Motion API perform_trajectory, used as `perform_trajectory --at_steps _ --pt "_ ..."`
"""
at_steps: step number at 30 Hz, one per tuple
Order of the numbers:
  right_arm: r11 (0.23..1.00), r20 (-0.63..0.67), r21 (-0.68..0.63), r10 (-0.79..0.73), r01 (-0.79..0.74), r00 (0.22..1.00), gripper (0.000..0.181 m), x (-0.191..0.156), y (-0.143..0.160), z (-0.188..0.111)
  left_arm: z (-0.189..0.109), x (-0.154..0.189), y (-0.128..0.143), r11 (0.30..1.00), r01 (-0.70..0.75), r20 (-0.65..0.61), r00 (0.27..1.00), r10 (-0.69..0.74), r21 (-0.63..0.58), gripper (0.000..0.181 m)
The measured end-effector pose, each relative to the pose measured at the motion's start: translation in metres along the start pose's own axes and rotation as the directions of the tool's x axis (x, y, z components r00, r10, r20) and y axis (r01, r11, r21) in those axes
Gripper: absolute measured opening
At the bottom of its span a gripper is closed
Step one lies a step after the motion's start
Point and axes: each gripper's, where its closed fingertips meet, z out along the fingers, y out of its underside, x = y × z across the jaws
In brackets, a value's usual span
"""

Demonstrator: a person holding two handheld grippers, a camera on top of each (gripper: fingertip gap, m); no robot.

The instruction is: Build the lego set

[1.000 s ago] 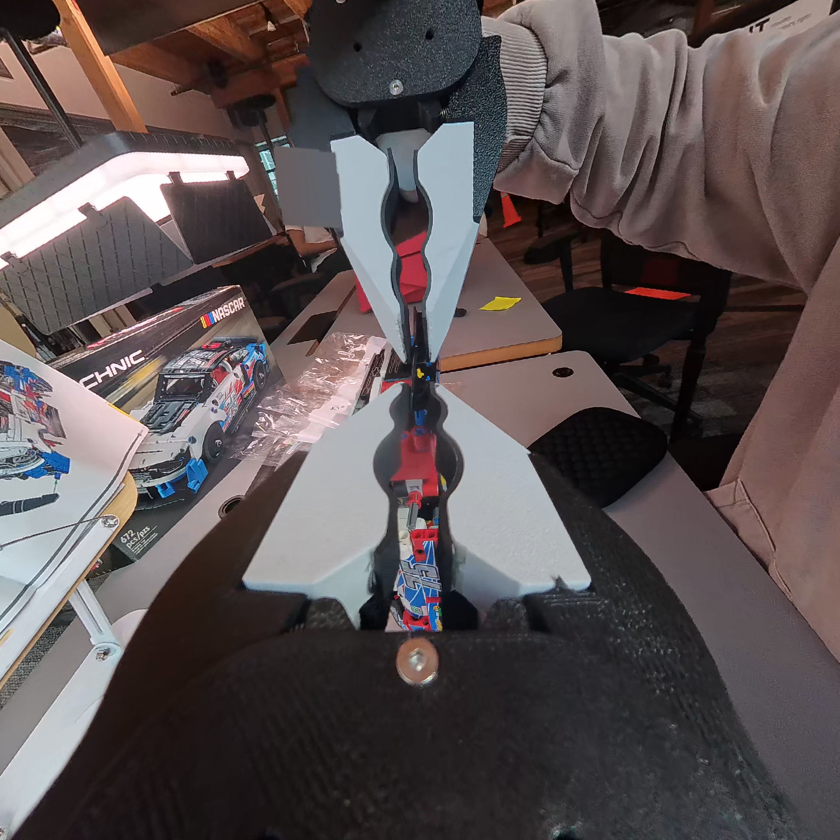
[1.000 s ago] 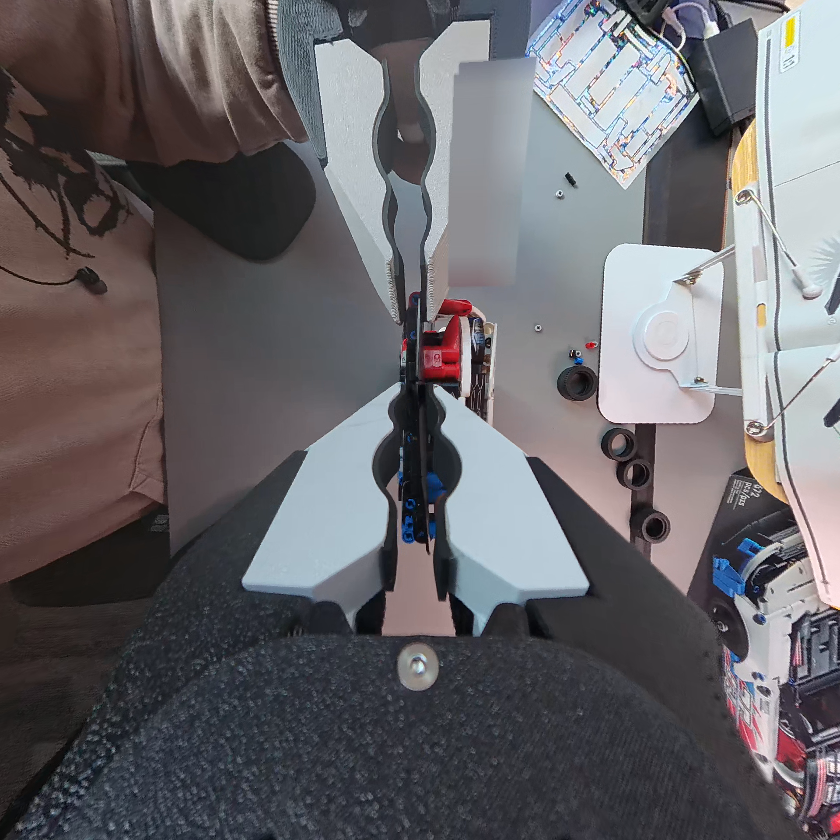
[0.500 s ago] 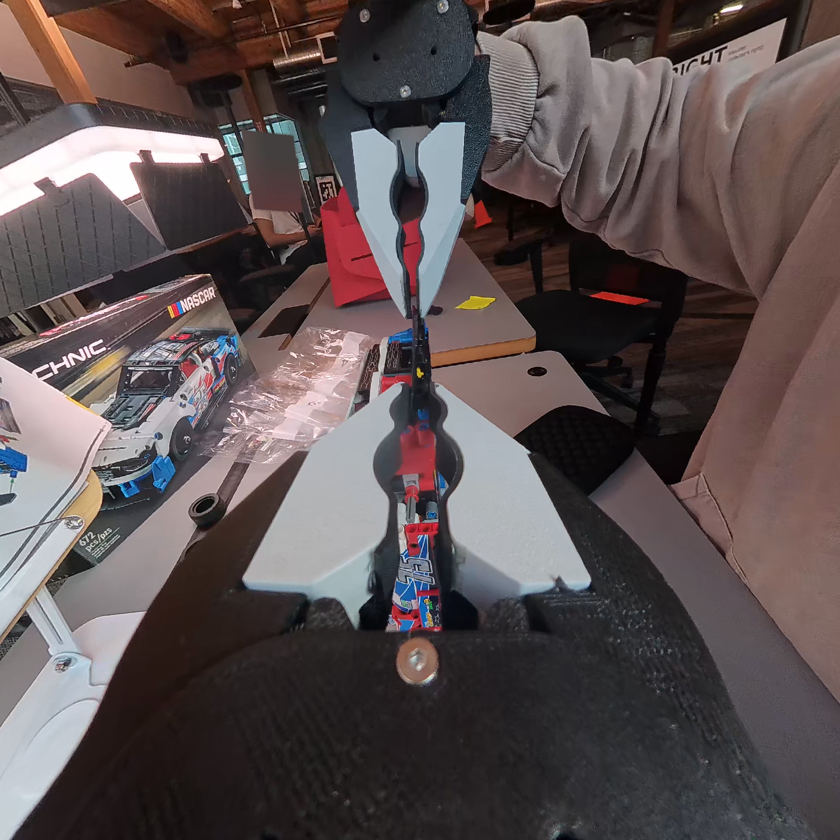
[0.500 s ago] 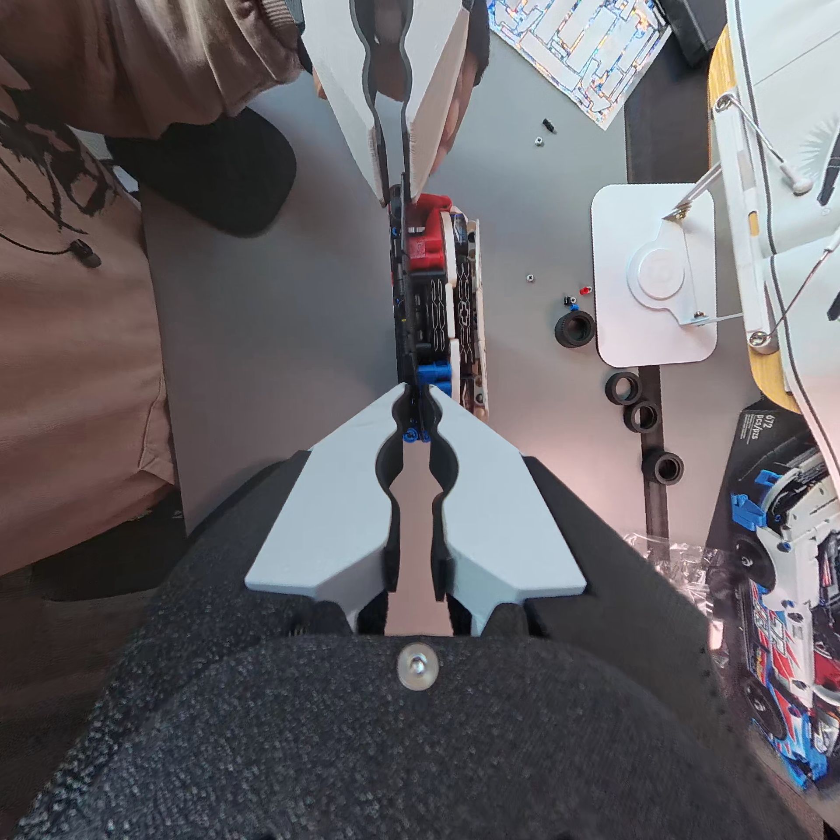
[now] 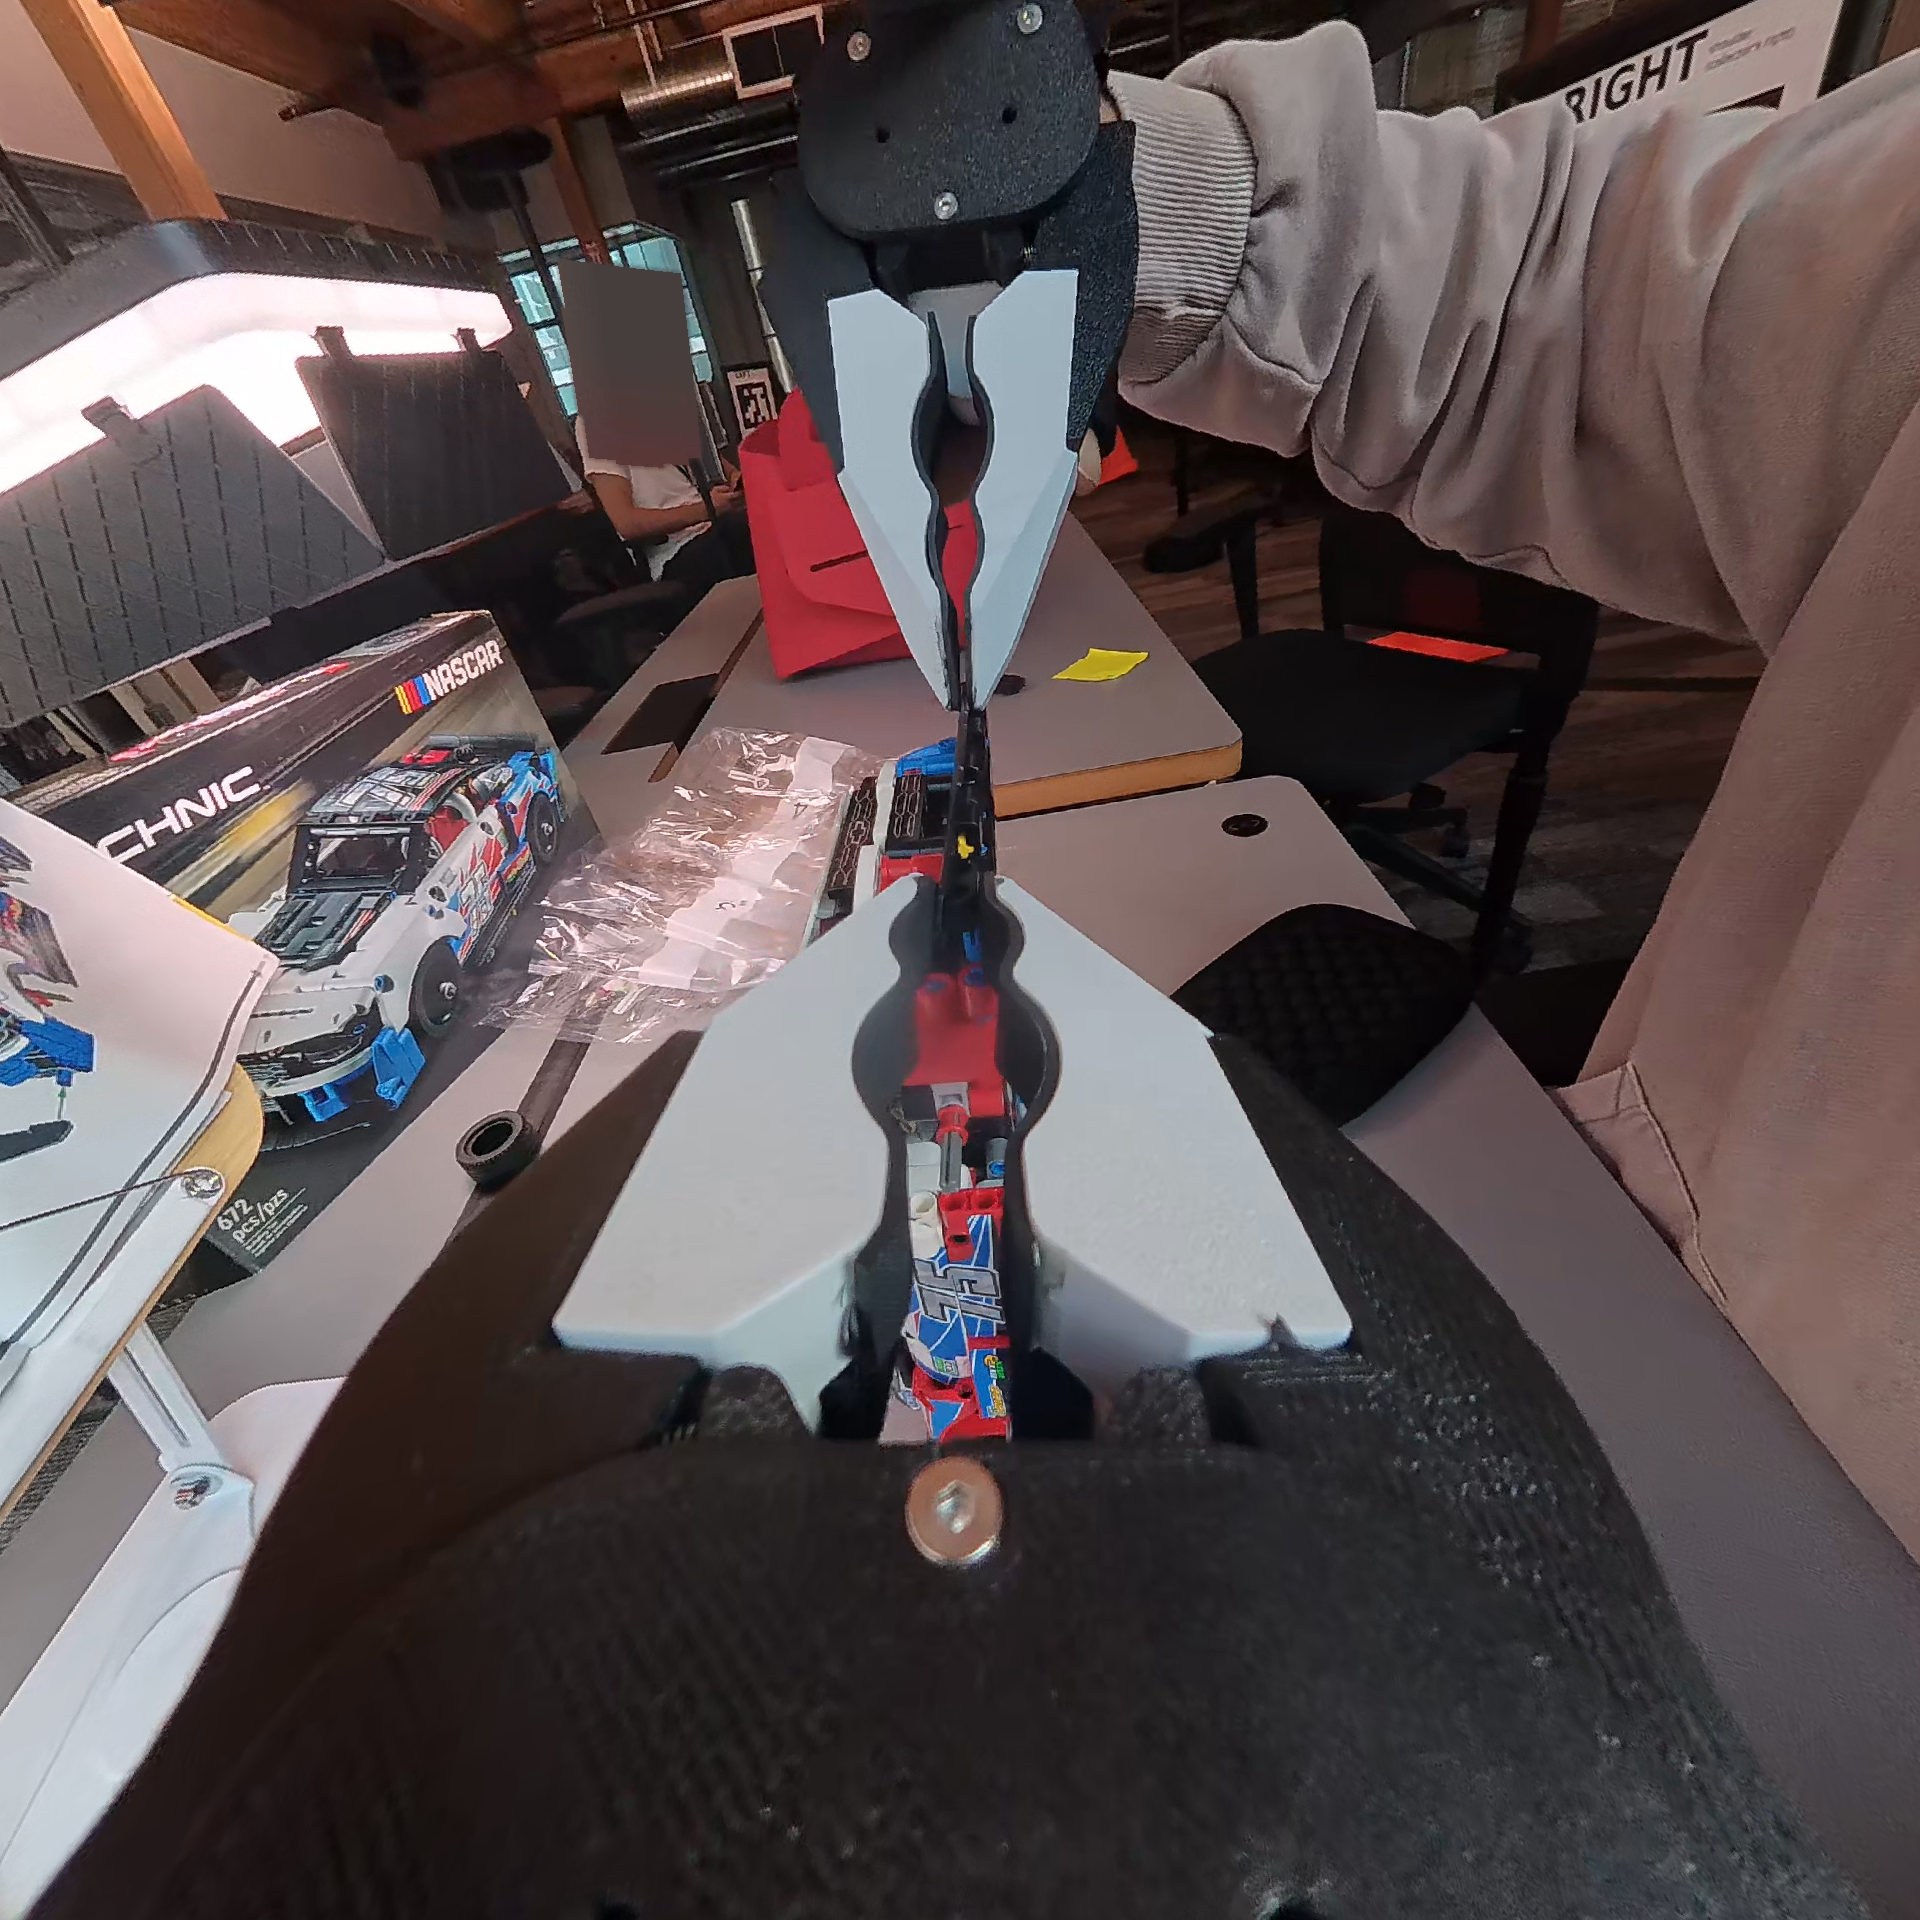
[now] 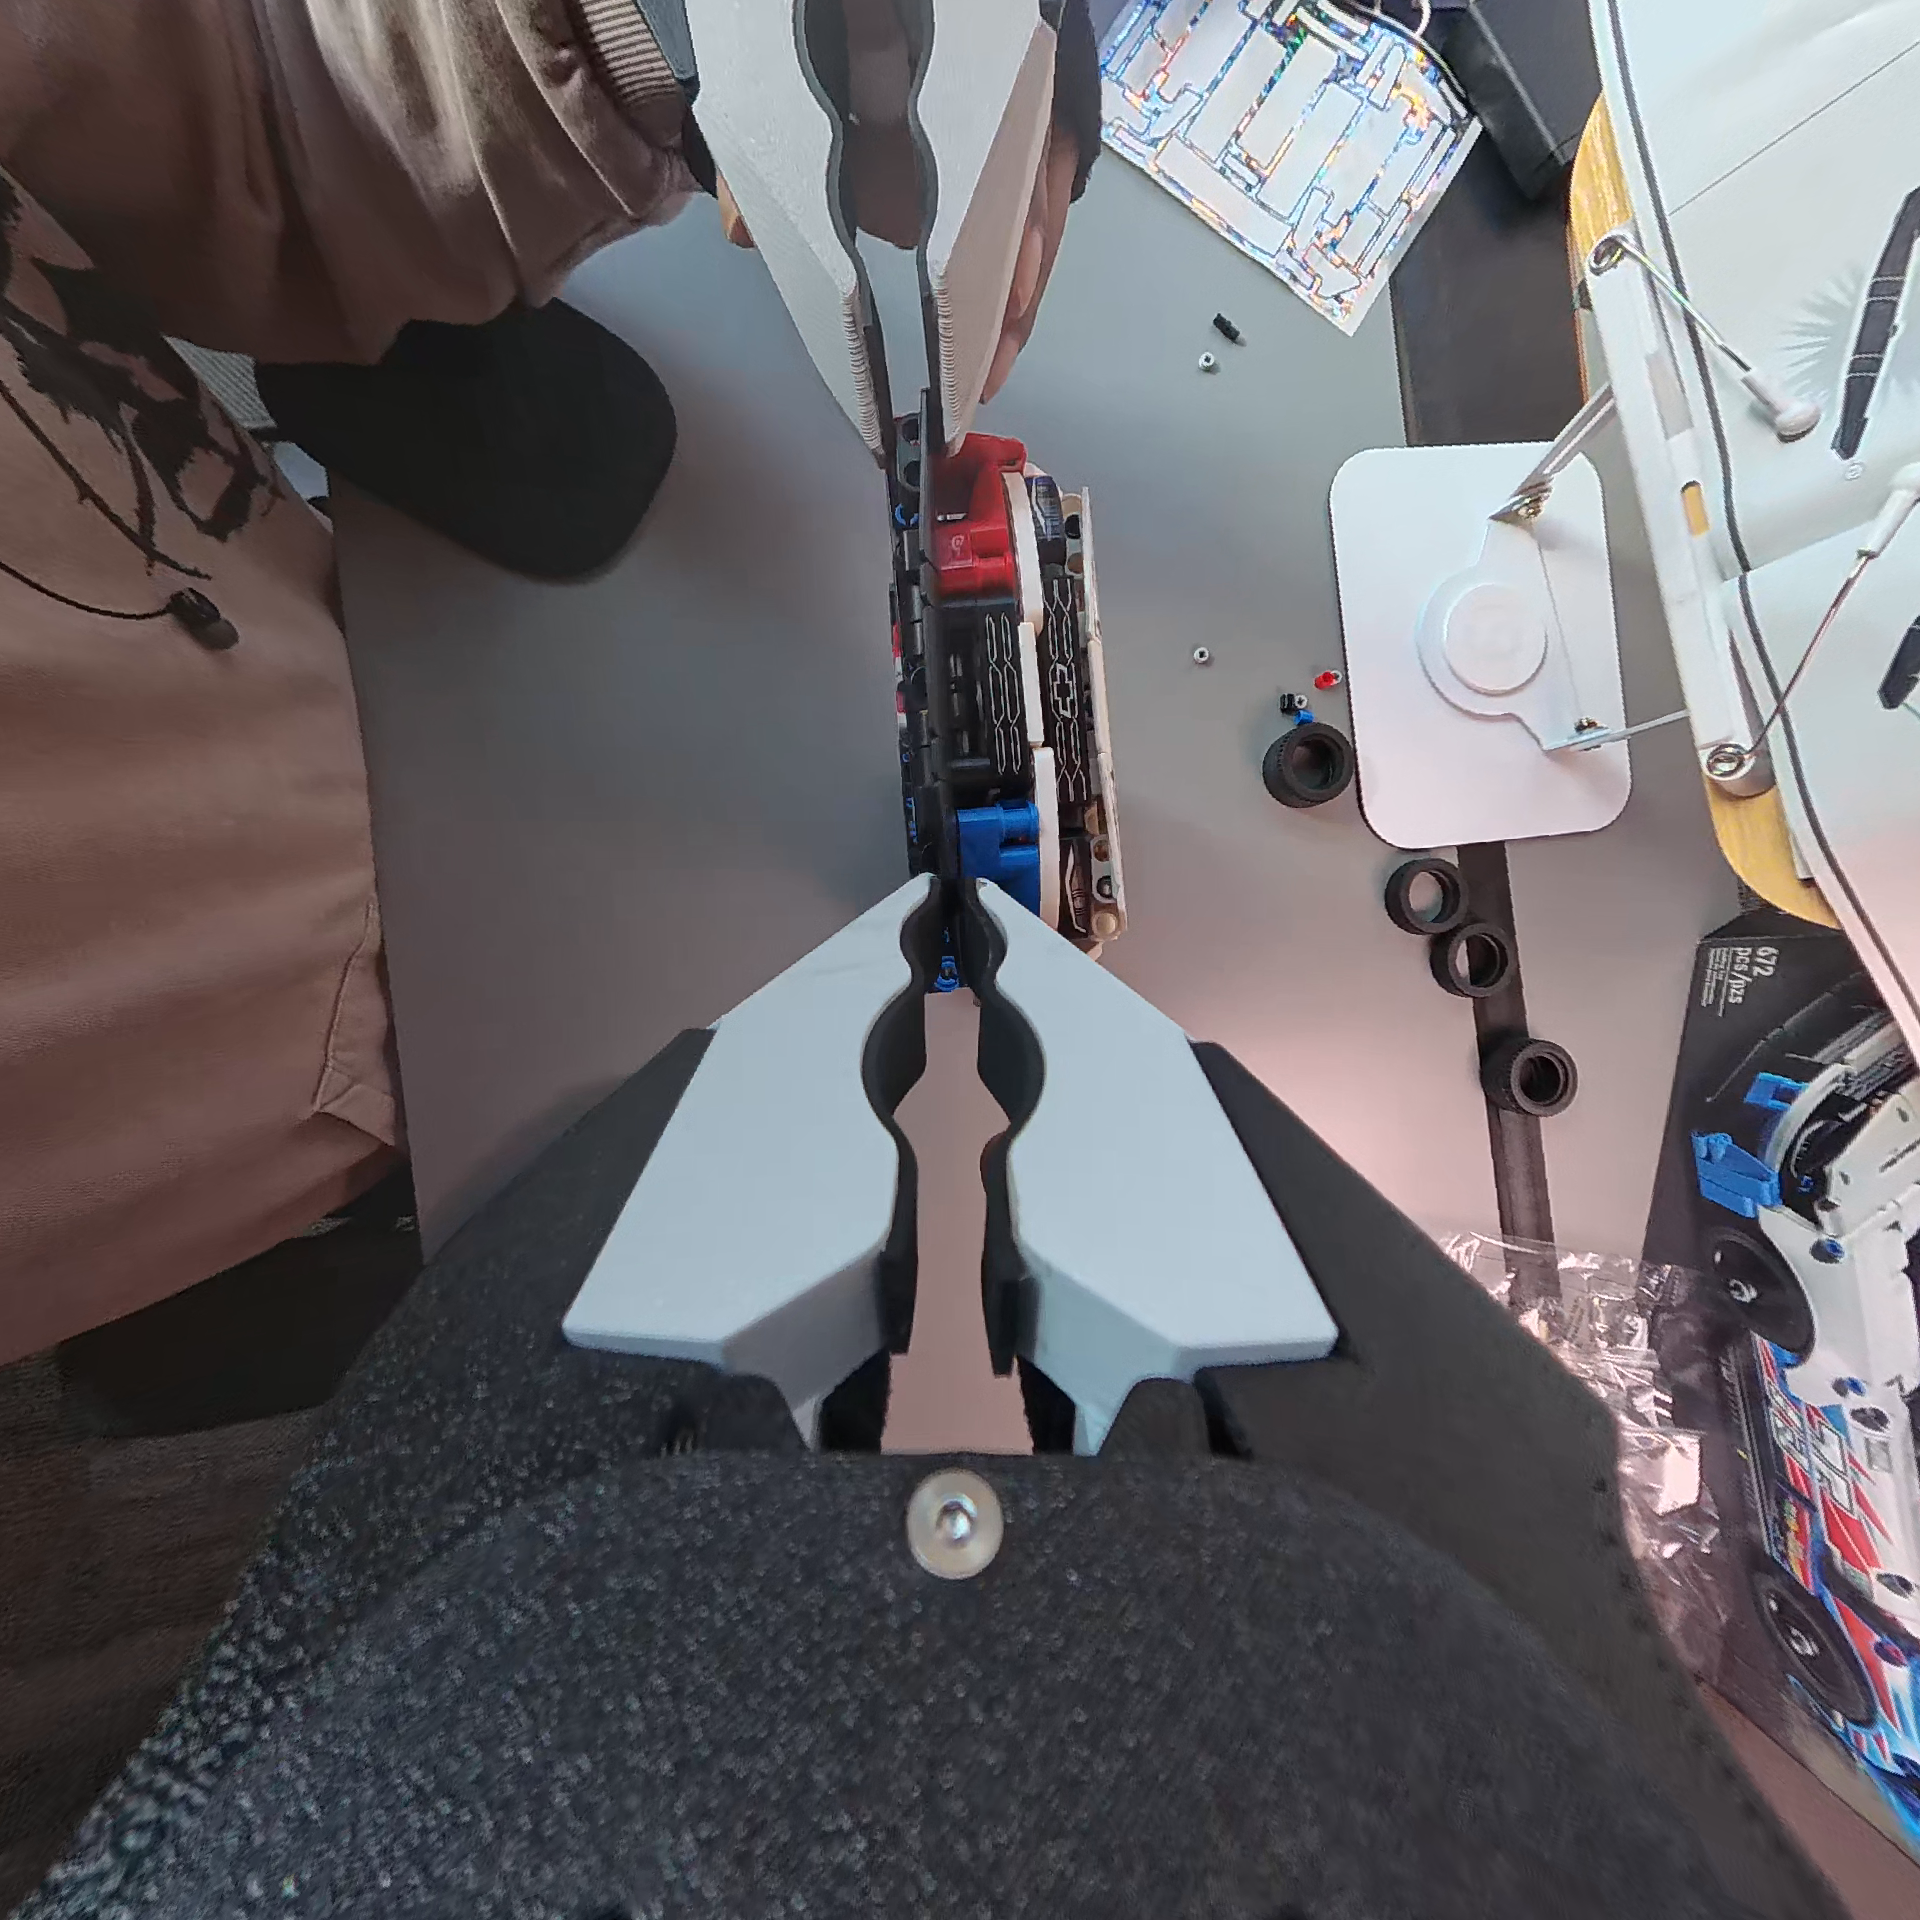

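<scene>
Both grippers, left and right, clamped on car ends, above desk; light, stiff, likely fragile; best held by black frame.

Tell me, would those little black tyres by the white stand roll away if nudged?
Probably. The tyre nearest the stand base lies on its tread, so a push might roll it. The three others seem to rest on their sides, likelier to slide. All look like light, squashy rubber.
</scene>
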Motion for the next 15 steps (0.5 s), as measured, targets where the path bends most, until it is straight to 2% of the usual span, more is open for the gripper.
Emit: perform_trajectory --at_steps 9,11,15 --pt "0.999 -0.039 -0.013 -0.038 0.038 0.999 0.000 0.000 -0.001 0.000 0.000 0.000 0.001 0.999 -0.004 -0.016 1.000 0.003 -0.036 0.006" --pt "0.998 -0.053 -0.029 -0.052 0.050 0.997 0.006 0.001 -0.002 0.000 0.000 0.000 0.001 0.999 -0.006 -0.018 1.000 0.005 -0.041 0.006" --pt "0.998 -0.039 0.003 -0.057 0.058 0.998 0.010 -0.002 -0.021 0.003 0.000 0.000 0.001 0.999 -0.005 -0.021 1.000 0.004 -0.038 0.006"
